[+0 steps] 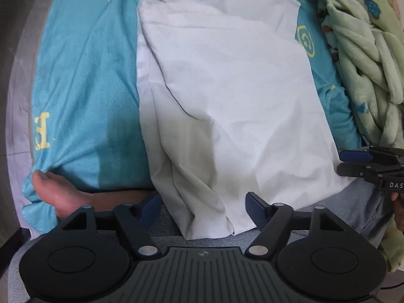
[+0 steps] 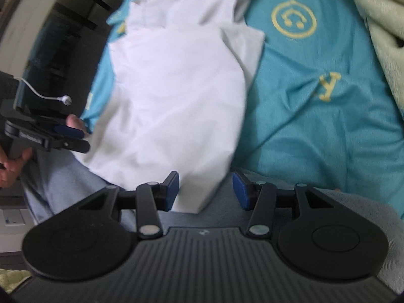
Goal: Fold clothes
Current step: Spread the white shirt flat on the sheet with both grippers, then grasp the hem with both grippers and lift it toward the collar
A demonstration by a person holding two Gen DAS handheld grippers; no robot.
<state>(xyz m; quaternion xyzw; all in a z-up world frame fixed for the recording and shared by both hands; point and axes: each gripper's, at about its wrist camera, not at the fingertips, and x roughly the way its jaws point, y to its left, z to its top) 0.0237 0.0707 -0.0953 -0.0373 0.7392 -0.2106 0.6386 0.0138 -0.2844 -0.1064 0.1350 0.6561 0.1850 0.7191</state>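
Observation:
A white garment [image 1: 227, 96] lies lengthwise on a teal bedsheet [image 1: 83, 80], its sides folded in, its near hem hanging over the bed edge. My left gripper [image 1: 203, 205] is open, its blue pads on either side of the near hem, holding nothing. My right gripper [image 2: 205, 189] is open too, its pads straddling the garment's [image 2: 176, 96] near right corner. The right gripper also shows in the left wrist view [image 1: 353, 162] at the garment's right edge. The left gripper shows in the right wrist view [image 2: 73, 139] at the garment's left edge.
A crumpled green fleece blanket [image 1: 366, 63] lies along the right of the bed. A bare foot [image 1: 53, 189] rests at the bed's near left corner. Legs in light jeans [image 1: 353, 209] sit under the hem. The teal sheet [image 2: 315, 101] has yellow prints.

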